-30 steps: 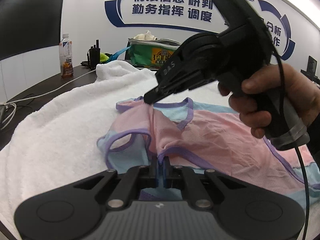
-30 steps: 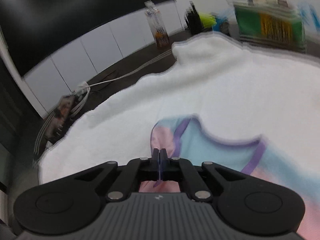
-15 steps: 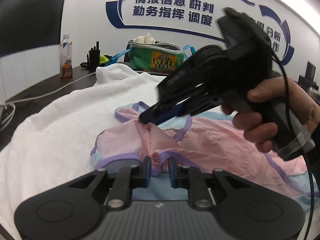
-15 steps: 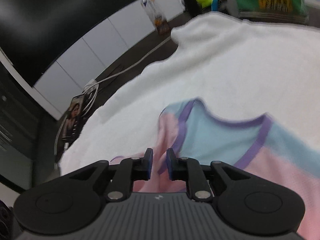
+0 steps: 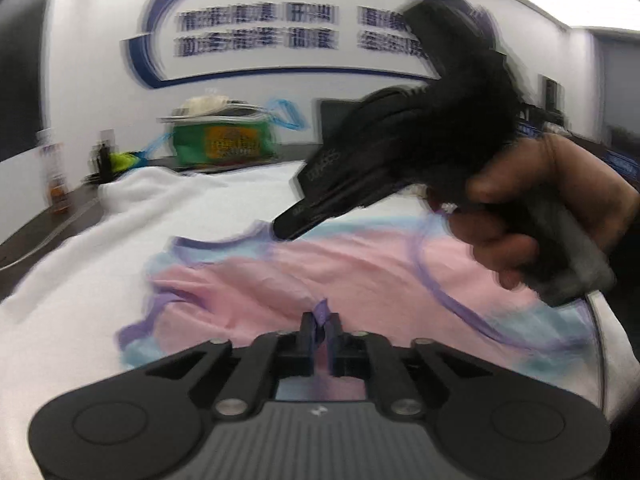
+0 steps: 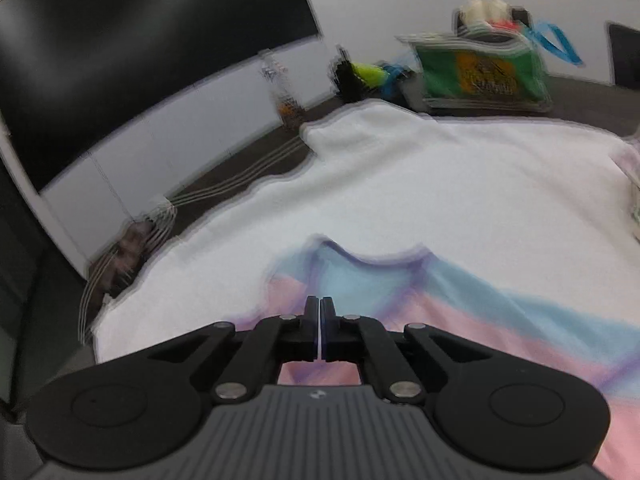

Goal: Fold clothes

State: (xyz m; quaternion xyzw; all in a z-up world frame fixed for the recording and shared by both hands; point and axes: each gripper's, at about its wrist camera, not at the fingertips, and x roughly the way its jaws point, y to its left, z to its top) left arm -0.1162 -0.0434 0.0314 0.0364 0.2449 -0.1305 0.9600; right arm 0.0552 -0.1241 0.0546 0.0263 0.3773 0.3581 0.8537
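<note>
Left wrist view, pink and blue shirt (image 5: 360,272) lying on the white towel (image 5: 100,272), left gripper (image 5: 320,326) jaws pinching its purple trim, right gripper (image 5: 288,228) above the shirt, right wrist view, blurry, right gripper (image 6: 320,308) jaws clenched, maybe on nothing, green bag (image 6: 480,72) behind the towel.

A dark flat tabletop (image 6: 248,160) shows at the frame's left; a thick white towel (image 6: 400,184) covers most of it, white cables (image 6: 224,192) trailing beside, green bag (image 6: 480,72) upper right.
</note>
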